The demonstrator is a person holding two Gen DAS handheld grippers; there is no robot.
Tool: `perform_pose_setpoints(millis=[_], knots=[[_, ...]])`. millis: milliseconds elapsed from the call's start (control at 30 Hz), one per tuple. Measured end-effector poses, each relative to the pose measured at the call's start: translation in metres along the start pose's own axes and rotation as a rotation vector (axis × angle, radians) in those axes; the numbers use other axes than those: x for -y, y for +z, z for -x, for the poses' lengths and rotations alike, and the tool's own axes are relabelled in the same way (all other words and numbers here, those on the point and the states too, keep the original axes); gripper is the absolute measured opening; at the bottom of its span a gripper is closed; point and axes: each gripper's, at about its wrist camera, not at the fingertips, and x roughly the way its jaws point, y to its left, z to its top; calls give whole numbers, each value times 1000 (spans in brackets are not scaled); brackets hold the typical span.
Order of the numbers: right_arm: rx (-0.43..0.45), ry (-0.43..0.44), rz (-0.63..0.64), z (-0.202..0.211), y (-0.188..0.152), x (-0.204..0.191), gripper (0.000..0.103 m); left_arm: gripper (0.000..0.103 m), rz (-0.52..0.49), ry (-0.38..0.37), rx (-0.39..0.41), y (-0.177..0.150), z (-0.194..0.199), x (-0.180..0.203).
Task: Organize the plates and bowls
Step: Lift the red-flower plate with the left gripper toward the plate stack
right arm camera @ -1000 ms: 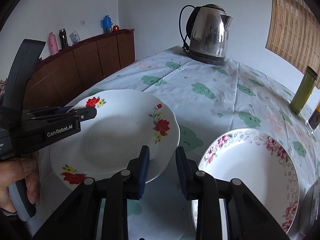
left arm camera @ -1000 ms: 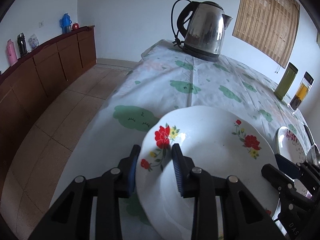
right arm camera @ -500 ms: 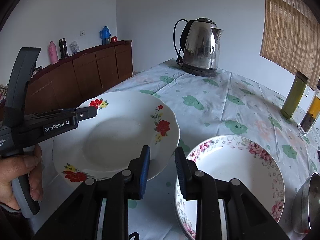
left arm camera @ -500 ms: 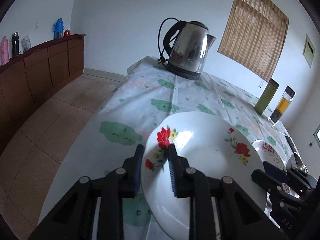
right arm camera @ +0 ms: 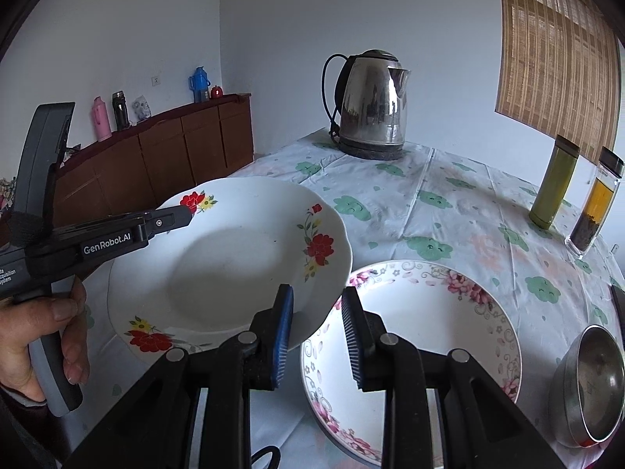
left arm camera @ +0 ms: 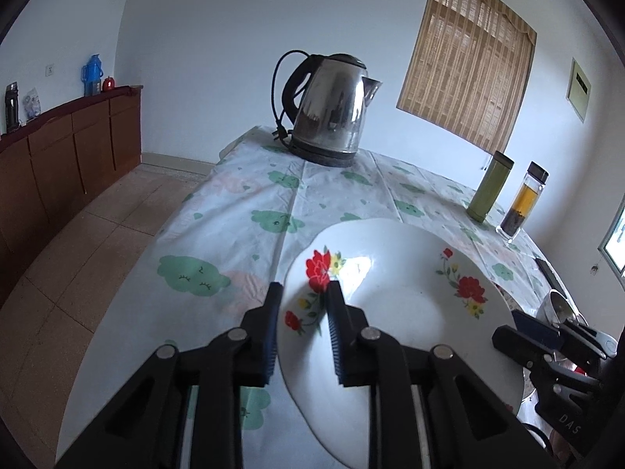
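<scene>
My left gripper [left arm camera: 301, 326] is shut on the rim of a white plate with red flowers [left arm camera: 398, 312] and holds it lifted above the table. The same plate [right arm camera: 234, 265] shows in the right wrist view, with the left gripper [right arm camera: 183, 215] on its far left rim. My right gripper [right arm camera: 317, 328] clamps the plate's near right edge between its blue pads. A second plate with a pink floral rim [right arm camera: 414, 336] lies on the table under the right gripper. A steel bowl [right arm camera: 590, 387] stands at the lower right.
A steel kettle [left arm camera: 332, 109] stands at the table's far end. A green bottle [left arm camera: 490, 185] and a tea bottle [left arm camera: 523, 201] stand at the right. A wooden sideboard [left arm camera: 58, 148] runs along the left wall. The table's left edge drops to a tiled floor [left arm camera: 78, 242].
Both grippers have lifted the red-flower plate and carried it right, so its edge now overlaps the pink floral plate. Both views have tilted upward.
</scene>
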Motion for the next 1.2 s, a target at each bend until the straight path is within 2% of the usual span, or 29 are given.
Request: perform_pose_setpoints(millis=[300, 1200], knots=[[7, -20, -36, 11, -11, 24, 27, 18, -61, 0, 7, -3, 6, 29], [74, -35, -111, 46, -26, 69, 24, 17, -82, -37, -3, -3, 9, 82]])
